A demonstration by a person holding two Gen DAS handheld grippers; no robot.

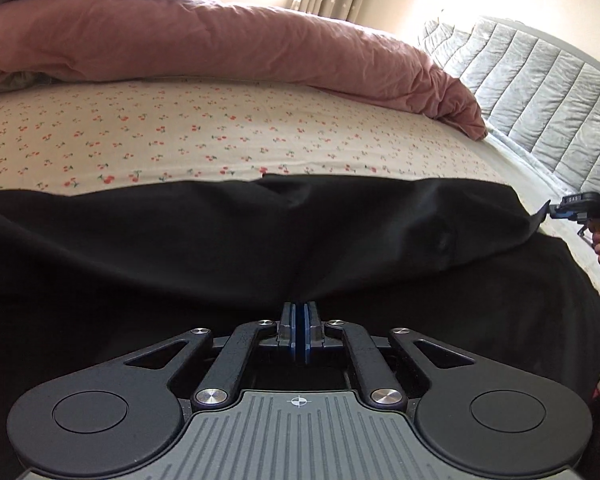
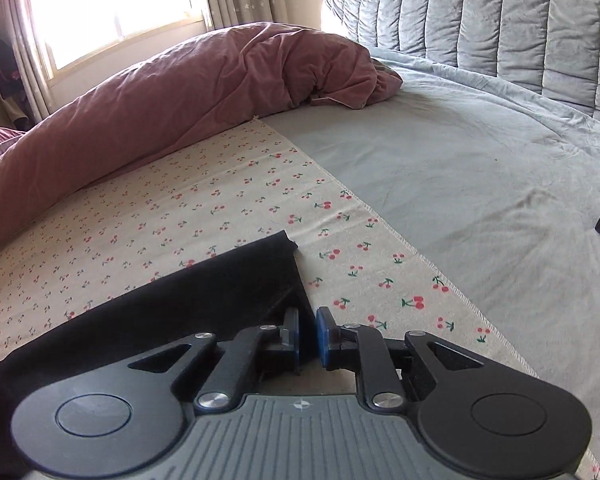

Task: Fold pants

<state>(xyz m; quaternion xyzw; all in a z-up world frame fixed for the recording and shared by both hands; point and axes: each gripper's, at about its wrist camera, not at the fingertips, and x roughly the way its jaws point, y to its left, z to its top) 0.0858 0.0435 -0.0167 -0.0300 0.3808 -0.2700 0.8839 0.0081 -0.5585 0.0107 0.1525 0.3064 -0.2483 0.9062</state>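
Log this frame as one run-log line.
stage: fold laid over | left gripper: shut on black pants | right gripper: open, pants corner between fingers | surface: cherry-print sheet

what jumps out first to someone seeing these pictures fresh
The black pants spread wide across the cherry-print sheet, right in front of both tools. Behind them a rumpled pink duvet lies along the bed, and a grey quilted headboard stands at the right.
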